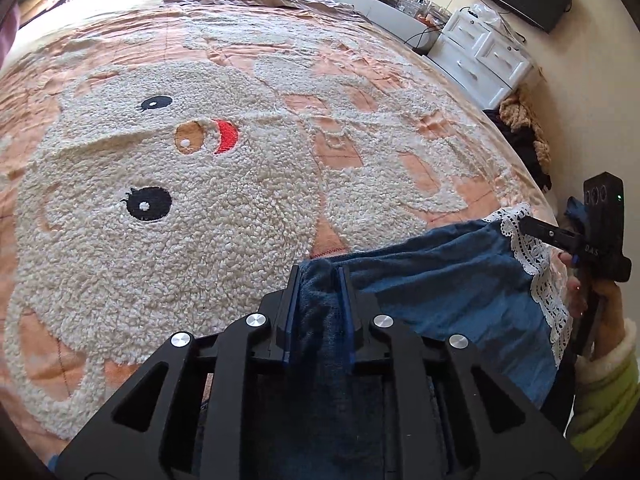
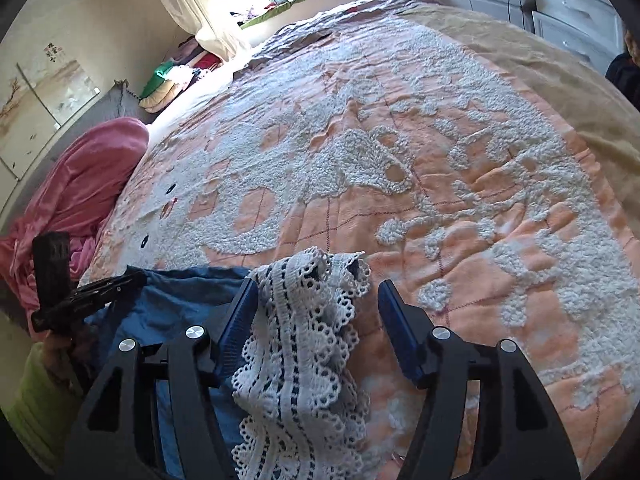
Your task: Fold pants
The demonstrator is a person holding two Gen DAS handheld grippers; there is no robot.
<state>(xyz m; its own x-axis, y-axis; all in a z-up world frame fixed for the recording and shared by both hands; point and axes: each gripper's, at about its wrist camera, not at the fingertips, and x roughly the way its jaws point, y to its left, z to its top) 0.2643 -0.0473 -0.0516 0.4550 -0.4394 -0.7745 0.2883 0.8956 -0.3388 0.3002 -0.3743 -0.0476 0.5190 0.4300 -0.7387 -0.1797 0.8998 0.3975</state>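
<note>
**Left tongs gripping denim, right tongs apart over the lace**

Your left tongs (image 1: 319,280) were clamped on a bunched fold of the blue pants (image 1: 448,280), which lay on the bed (image 1: 160,260) just ahead of both tools. Your right tongs (image 2: 318,292) stood apart, the white lace hem (image 2: 304,340) lying between the pads; it seemed to brush the left-hand pad, though that was hard to judge. The denim stretched from one pair of tongs to the other.

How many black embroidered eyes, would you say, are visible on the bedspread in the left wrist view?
2. One eye sits higher up on the bedspread; the other eye lies below it, nearer the camera. None seems hidden.
</note>
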